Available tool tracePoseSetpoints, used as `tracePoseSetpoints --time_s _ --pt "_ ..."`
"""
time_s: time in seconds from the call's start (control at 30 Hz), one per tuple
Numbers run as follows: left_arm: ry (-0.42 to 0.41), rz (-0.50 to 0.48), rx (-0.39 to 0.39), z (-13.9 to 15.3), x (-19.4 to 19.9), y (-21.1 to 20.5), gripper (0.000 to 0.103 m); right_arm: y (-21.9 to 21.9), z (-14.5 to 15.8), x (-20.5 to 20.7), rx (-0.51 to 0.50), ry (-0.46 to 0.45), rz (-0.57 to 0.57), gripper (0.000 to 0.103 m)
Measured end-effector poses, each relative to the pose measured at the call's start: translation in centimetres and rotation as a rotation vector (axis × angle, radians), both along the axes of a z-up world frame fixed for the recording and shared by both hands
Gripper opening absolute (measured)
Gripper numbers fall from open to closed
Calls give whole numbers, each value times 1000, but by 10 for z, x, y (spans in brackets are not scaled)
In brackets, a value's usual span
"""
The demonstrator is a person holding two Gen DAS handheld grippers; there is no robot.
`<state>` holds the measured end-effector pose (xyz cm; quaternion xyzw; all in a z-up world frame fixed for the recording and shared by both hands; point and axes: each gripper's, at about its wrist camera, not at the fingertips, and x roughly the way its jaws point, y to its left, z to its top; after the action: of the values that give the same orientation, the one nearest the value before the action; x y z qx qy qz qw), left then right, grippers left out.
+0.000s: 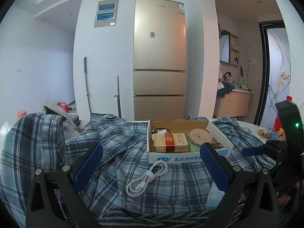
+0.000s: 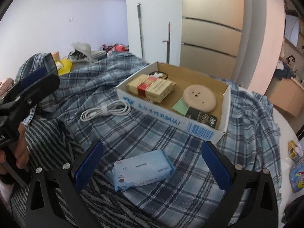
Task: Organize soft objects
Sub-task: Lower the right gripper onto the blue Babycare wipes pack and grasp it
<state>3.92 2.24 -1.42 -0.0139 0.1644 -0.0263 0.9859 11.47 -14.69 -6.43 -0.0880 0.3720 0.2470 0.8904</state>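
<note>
Lying across the table, one blue plaid shirt [image 1: 117, 146] covers most of the surface, with one dark striped cloth [image 2: 57, 144] at its near edge; on the shirt sit one open cardboard box [image 2: 226, 102], one coiled white cable [image 1: 147, 178] just in front of the box, and one pale blue tissue pack [image 2: 142, 172] nearer the cameras; the box holds four things that can be counted: one gold and red carton [image 2: 150, 88], one round beige disc [image 2: 199, 96], one green card [image 2: 180, 105] partly under the disc, and one dark packet [image 2: 205, 117]; the left gripper [image 1: 152, 165] hovers above the cable, its two blue fingers [image 1: 88, 169] spread wide and gripping nothing; the right gripper [image 2: 152, 163] hovers above the tissue pack, its two fingers [image 2: 87, 167] likewise spread wide and empty; behind stand one gold fridge [image 1: 159, 57] and two poles [image 1: 87, 83] leaning on the white wall.
</note>
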Motion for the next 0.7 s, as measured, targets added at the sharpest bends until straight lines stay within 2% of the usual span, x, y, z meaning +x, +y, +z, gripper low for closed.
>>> tracePoseSetpoints --time_s 0.17,0.4,0.47,0.6,0.7 --pt "3 10 -17 -1 1 3 103 8 -14 3 -11 63 47 101" --pt "10 19 -22 -1 1 6 103 14 -22 6 -32 103 75 96" --pt "34 12 -27 -2 2 7 103 15 -23 7 -44 109 76 96" --pt "138 -32 -15 -8 11 4 103 19 -23 5 -66 118 106 96" --pt "147 -34 -5 -10 13 2 103 22 -25 5 -49 157 186 96"
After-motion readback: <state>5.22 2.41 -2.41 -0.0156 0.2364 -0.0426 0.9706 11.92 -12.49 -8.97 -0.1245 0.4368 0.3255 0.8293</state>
